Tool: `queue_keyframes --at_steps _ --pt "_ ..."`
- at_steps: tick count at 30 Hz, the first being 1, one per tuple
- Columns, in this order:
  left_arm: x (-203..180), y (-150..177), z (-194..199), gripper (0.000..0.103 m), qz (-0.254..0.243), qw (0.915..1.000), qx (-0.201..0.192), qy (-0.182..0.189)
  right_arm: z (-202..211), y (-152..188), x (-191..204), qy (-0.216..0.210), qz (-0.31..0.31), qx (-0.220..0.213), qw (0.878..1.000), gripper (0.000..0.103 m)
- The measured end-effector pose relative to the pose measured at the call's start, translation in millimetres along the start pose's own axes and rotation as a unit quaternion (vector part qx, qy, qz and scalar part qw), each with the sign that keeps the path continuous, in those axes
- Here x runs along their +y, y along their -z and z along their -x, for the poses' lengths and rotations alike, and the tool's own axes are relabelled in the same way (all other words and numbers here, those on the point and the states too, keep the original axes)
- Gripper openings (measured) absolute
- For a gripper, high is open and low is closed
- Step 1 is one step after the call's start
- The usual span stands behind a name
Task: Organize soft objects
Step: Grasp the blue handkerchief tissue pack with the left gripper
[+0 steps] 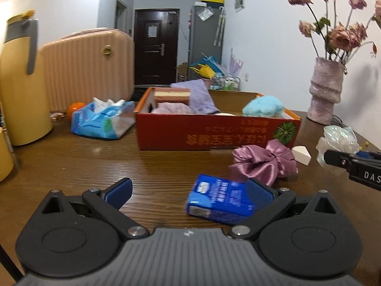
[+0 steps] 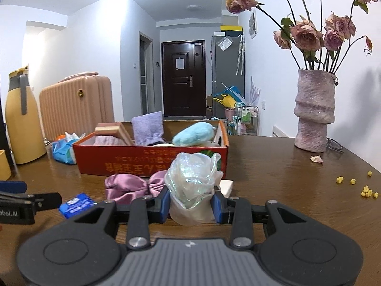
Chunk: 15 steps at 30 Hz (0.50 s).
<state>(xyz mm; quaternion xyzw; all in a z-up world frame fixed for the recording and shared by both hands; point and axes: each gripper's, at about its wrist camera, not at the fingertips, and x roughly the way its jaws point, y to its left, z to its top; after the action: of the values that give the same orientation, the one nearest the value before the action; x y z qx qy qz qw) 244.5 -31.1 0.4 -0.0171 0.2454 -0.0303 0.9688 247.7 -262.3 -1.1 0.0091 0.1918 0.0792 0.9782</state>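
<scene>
Iridescent scrunchie sits clamped in the right tongs; lift it clear over the red box rim before releasing. Left tongs gape apart.

box behind scrunchie | tissue pack left of box | vase right

Dark wooden table with red box, tissue pack, vase, blue packet, satin scrunchie.

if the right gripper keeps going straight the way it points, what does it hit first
Probably the red cardboard box: its front wall stands straight ahead of the right gripper, whose jaws are shut on the iridescent bath pouf. The pink satin scrunchie lies just left; depth is unclear.
</scene>
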Motion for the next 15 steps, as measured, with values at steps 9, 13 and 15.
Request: queue_keyframes --at_steps 9,13,15 --pt "-23.0 -3.0 -28.0 0.103 -0.025 0.9991 0.024 0.024 -10.4 -0.9 -23.3 0.017 -0.004 0.005 1.0 0.035" --pt "-27.6 -2.7 -37.2 0.103 -0.034 0.9985 0.033 0.028 -14.4 1.0 -29.8 0.024 -0.001 0.008 1.0 0.035" --pt "-28.1 -2.5 -41.2 0.103 -0.035 0.9982 0.039 0.031 -16.3 1.9 -31.0 0.026 0.003 0.01 1.0 0.035"
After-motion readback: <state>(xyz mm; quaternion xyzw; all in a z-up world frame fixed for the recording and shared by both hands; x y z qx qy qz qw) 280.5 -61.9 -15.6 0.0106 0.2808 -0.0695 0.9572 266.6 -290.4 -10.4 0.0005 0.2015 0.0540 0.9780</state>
